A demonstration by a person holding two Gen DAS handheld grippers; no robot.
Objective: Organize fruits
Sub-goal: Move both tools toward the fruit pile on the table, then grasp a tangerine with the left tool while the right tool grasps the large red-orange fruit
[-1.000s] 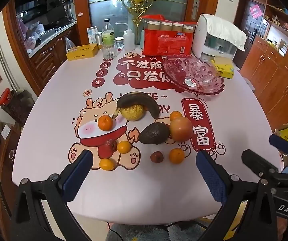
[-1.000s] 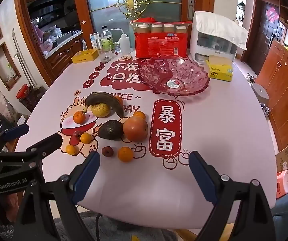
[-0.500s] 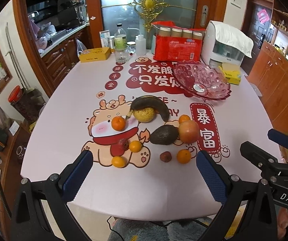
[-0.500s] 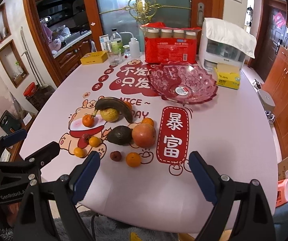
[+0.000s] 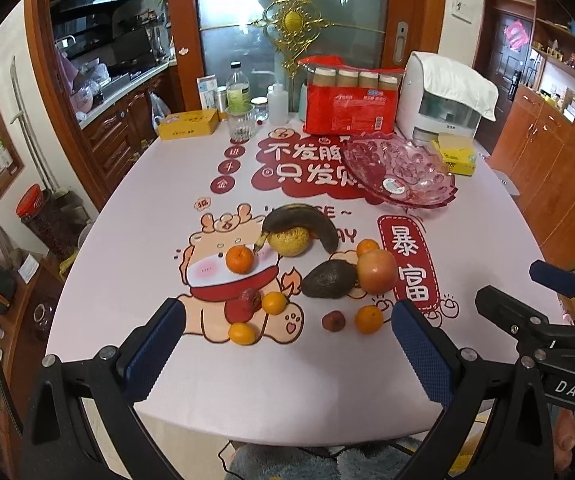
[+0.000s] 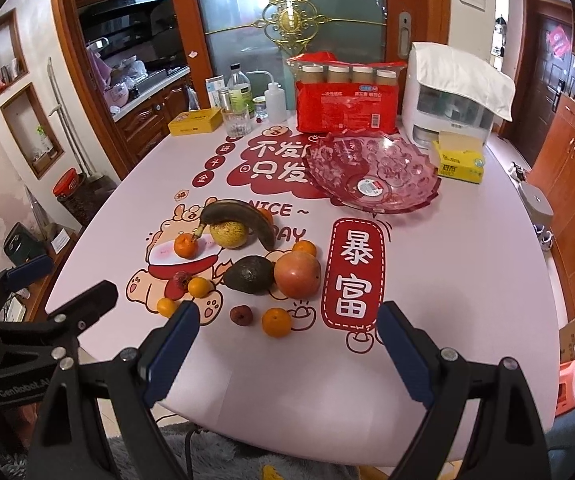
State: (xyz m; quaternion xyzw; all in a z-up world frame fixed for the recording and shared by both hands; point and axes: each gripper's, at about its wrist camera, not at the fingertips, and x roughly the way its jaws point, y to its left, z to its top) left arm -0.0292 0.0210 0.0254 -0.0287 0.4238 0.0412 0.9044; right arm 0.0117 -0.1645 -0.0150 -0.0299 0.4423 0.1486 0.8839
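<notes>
Left wrist view: the left hand-held gripper (image 5: 285,344) hangs over the near edge of the bench (image 5: 127,208) with its jaws spread wide and nothing in them, so this looks like the very start, nothing sorted yet. The fruits sit in a loose cluster at about 12 o'clock from it: black banana (image 5: 301,222), avocado (image 5: 329,280), big apple (image 5: 377,272), plus small oranges. The nearest orange (image 5: 241,333) is just ahead. The pink glass bowl (image 5: 401,174) sits empty at roughly 1 o'clock, well apart.

Right wrist view: the right hand-held gripper (image 6: 287,348) is also wide open and empty. An orange (image 6: 276,322) lies right at 12 o'clock, near the fingertips. Next move probably calls for dropping onto 1 fruit and closing gently.
</notes>
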